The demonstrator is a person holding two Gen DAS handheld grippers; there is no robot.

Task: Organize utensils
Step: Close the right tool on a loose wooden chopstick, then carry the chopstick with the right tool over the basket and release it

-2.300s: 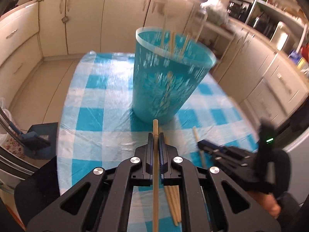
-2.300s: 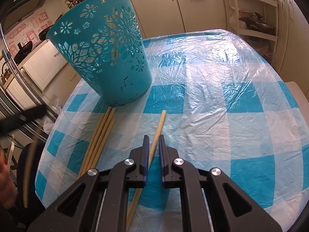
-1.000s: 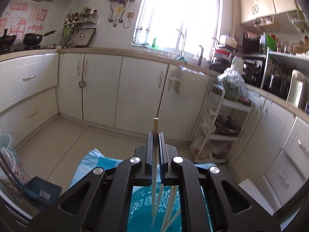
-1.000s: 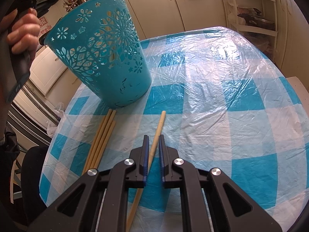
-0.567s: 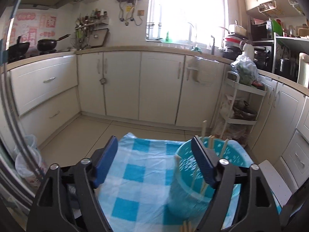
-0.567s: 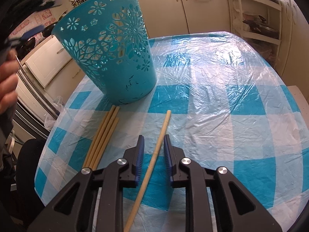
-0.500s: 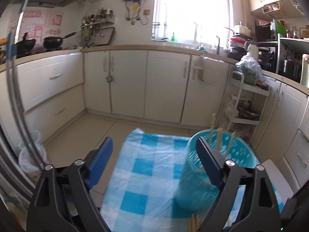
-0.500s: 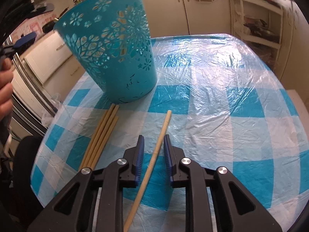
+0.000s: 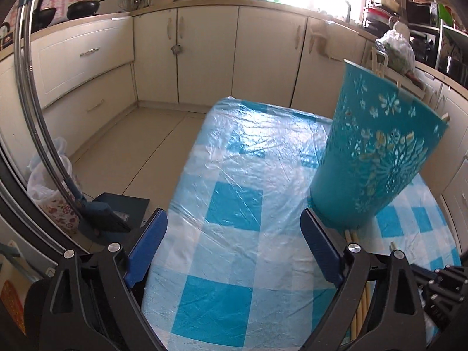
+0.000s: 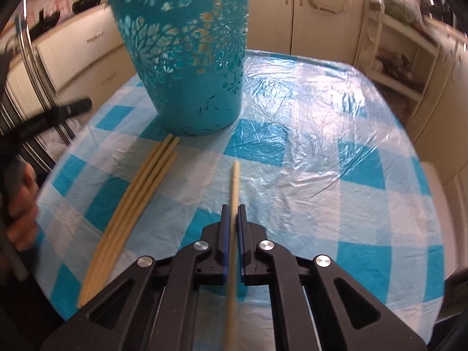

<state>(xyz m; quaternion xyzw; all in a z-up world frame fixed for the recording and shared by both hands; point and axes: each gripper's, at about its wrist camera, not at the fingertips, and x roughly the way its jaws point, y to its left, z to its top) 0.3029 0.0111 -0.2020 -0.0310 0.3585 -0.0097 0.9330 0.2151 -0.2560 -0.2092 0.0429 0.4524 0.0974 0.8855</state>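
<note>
Right gripper [image 10: 231,219] clamped on one chopstick [image 10: 235,187], long axis pointing at the basket [image 10: 187,49] just ahead; left gripper [image 9: 234,244] wide, empty, beside basket.

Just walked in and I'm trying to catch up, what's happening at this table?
A person with a handheld gripper in each hand is putting wooden chopsticks into the teal basket on the checked table. The right gripper has just been closing and is shut on a single chopstick. The left gripper is wide open and holds nothing. A bundle of chopsticks lies by the basket's base, not yet collected; some already stand inside.
</note>
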